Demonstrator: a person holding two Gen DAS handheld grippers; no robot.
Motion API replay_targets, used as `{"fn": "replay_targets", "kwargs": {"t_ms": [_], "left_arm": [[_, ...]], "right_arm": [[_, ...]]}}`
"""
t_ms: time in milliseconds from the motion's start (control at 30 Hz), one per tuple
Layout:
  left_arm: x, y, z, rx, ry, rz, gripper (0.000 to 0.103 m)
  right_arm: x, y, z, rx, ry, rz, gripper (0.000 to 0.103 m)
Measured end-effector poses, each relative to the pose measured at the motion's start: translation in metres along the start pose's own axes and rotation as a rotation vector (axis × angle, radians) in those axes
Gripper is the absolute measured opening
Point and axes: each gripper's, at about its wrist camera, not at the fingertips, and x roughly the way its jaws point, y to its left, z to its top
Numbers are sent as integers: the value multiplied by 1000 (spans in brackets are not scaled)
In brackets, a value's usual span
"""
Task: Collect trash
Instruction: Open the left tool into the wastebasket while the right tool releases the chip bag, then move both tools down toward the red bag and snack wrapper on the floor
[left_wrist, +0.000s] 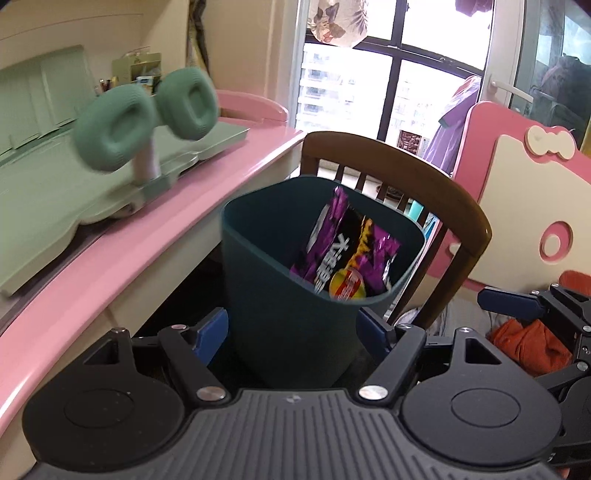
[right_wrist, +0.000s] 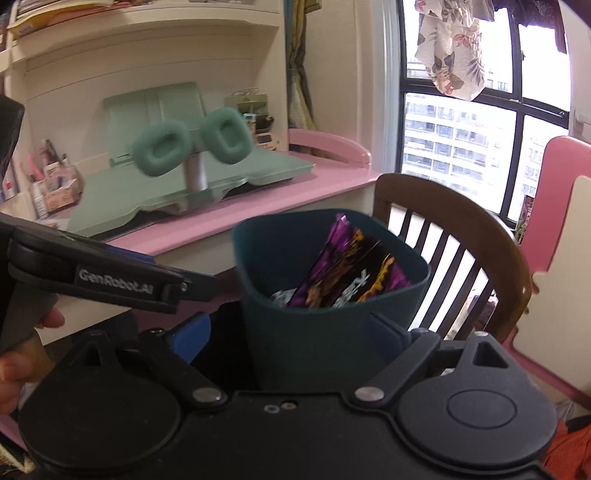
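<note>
A dark teal trash bin (left_wrist: 288, 317) shows in both views, and stands between the fingers of my left gripper (left_wrist: 291, 332). A purple snack bag (left_wrist: 343, 251) stands inside it, poking above the rim. The left gripper's blue pads (left_wrist: 210, 336) sit on either side of the bin's wall; whether they press it is unclear. In the right wrist view the bin (right_wrist: 314, 332) sits between the fingers of my right gripper (right_wrist: 291, 332), with the snack bag (right_wrist: 347, 273) inside. The right gripper's jaws are wide apart. The right gripper also shows at the right edge of the left wrist view (left_wrist: 535, 306).
A pink desk (left_wrist: 122, 243) with a green tilted board (left_wrist: 55, 192) and green padded holder (left_wrist: 144, 118) lies to the left. A brown wooden chair (left_wrist: 424, 184) stands behind the bin. Pink and cream furniture (left_wrist: 524, 206) is at right. Orange cloth (left_wrist: 524, 343) lies low right.
</note>
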Motion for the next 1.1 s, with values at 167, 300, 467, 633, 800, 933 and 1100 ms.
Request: {"fn": "replay_targets", "kwargs": {"t_ms": [167, 300, 467, 633, 800, 933, 1100], "left_arm": [[-26, 20, -32, 9, 5, 23, 77], [-40, 37, -61, 14, 19, 37, 77], [-50, 57, -97, 23, 44, 51, 77], [-52, 78, -130, 26, 74, 72, 79], [-47, 99, -163, 34, 100, 79, 82], [-34, 118, -193, 20, 136, 70, 82], [-4, 142, -235, 1, 200, 67, 82]], "right_arm": [[-11, 25, -26, -7, 27, 34, 96], [-10, 44, -47, -1, 53, 74, 96], [0, 67, -74, 3, 92, 112, 99], [18, 89, -101, 6, 143, 143, 101], [41, 105, -126, 15, 196, 171, 103], [67, 118, -150, 20, 256, 205, 103], [111, 132, -188, 14, 360, 235, 103]]}}
